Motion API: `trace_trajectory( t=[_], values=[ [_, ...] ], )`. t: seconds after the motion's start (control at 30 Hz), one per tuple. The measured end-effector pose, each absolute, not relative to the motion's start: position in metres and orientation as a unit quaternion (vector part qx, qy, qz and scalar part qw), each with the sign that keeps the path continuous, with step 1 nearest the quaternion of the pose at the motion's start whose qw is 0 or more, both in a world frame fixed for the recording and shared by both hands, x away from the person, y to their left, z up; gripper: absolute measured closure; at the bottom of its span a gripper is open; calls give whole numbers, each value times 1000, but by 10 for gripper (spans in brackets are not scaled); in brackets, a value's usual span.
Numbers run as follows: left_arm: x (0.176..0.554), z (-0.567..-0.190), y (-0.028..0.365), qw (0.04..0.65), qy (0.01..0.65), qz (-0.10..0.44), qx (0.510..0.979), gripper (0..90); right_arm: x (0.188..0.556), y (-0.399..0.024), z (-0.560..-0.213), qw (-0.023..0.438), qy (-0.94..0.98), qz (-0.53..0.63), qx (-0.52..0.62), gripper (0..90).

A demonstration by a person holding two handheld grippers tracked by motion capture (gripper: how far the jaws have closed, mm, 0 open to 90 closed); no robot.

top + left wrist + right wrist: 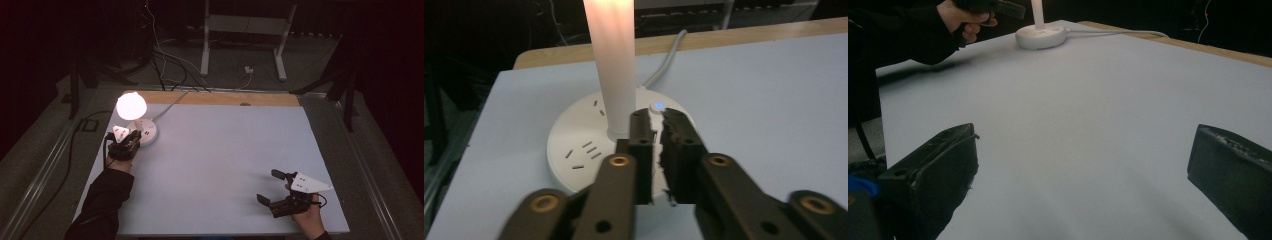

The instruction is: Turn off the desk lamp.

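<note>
- Pale grey-blue table top (215,165) fills the middle of the high view, with a strip of bare wood (215,98) along its far edge.
- White desk lamp (135,120) stands at the upper left of the sheet; its shade (131,105) glows brightly, and its round base (149,132) carries socket slots. In the left gripper view the lit stem (611,65) rises from the base (574,145) at the top centre of the frame, and a small button (657,106) shows a blue light on the base just right of the stem. A white cord (172,104) runs from the base toward the far edge.
- Right gripper (272,189) sits at the lower right of the high view, held in a hand (310,217) above the bare sheet, well apart from the lamp. Its jaws stand wide apart with nothing between them; in the right gripper view they rise at the lower left and lower right corners.
- Left gripper (131,137) is at the left of the high view, just at the near side of the lamp base, with a dark sleeve (102,200) behind it. Its jaws are clenched together with only a thin slit left, nothing pinched between them, and their tips lie over the base right at the lit button. Whether the tips touch the button I cannot tell.
</note>
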State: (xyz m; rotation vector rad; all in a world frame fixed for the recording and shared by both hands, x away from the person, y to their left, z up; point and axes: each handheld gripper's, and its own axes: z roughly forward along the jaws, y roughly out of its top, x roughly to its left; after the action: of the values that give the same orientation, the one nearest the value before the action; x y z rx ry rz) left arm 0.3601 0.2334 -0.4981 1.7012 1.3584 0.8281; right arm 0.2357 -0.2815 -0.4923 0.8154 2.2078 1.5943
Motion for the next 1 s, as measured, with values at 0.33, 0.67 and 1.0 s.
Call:
trace_trajectory(
  t=[0.33, 0.67, 1.0],
  values=[
    [368, -506, 237, 390, 529, 320, 683, 900, 236, -281, -493, 150, 769, 553, 283, 0],
    [374, -514, 236, 379, 528, 311, 694, 900, 236, -281, -493, 149, 769, 553, 284, 0],
    [376, -518, 238, 371, 532, 307, 696, 900, 236, -281, -493, 149, 769, 553, 284, 0]
  ],
)
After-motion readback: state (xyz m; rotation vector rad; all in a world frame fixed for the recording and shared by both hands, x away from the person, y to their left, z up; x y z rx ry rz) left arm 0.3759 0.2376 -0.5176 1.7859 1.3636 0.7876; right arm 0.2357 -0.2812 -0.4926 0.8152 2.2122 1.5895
